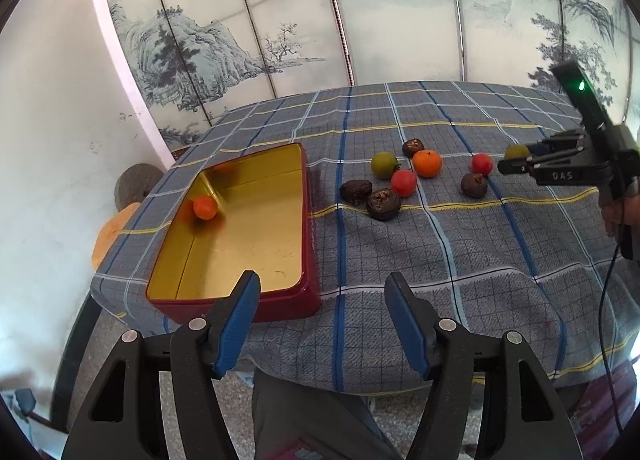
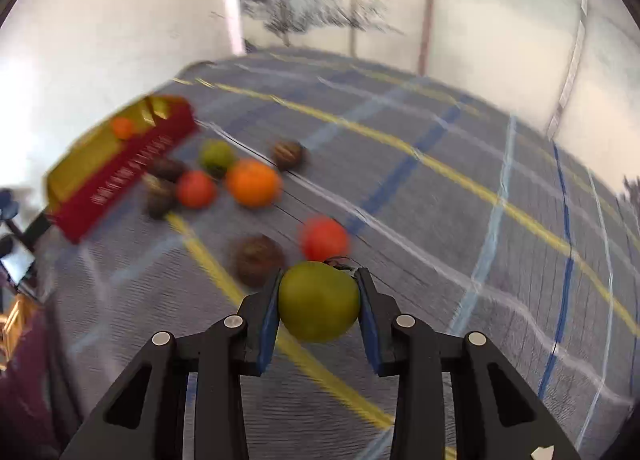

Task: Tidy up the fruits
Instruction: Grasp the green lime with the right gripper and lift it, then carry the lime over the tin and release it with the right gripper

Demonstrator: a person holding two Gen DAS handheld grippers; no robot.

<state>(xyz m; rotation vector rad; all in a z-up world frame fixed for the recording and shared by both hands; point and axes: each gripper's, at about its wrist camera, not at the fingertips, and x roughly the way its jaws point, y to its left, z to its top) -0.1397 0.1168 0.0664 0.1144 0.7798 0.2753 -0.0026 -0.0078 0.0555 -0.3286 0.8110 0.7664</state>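
Note:
My right gripper point(image 2: 319, 284) is shut on a green tomato point(image 2: 319, 301) and holds it above the cloth; it also shows in the left wrist view point(image 1: 516, 158) at the right. My left gripper point(image 1: 322, 288) is open and empty, near the front end of a red tin with a gold inside point(image 1: 256, 228). One orange fruit point(image 1: 205, 207) lies in the tin. On the cloth lie another green tomato point(image 1: 384, 165), an orange point(image 1: 427, 163), two red tomatoes point(image 1: 403, 182) point(image 1: 481, 163) and several dark wrinkled fruits point(image 1: 383, 204).
A blue plaid cloth point(image 1: 440, 244) covers the table. A painted folding screen point(image 1: 304, 20) stands behind it and a white wall point(image 1: 52, 120) is at the left. The right wrist view is blurred by motion.

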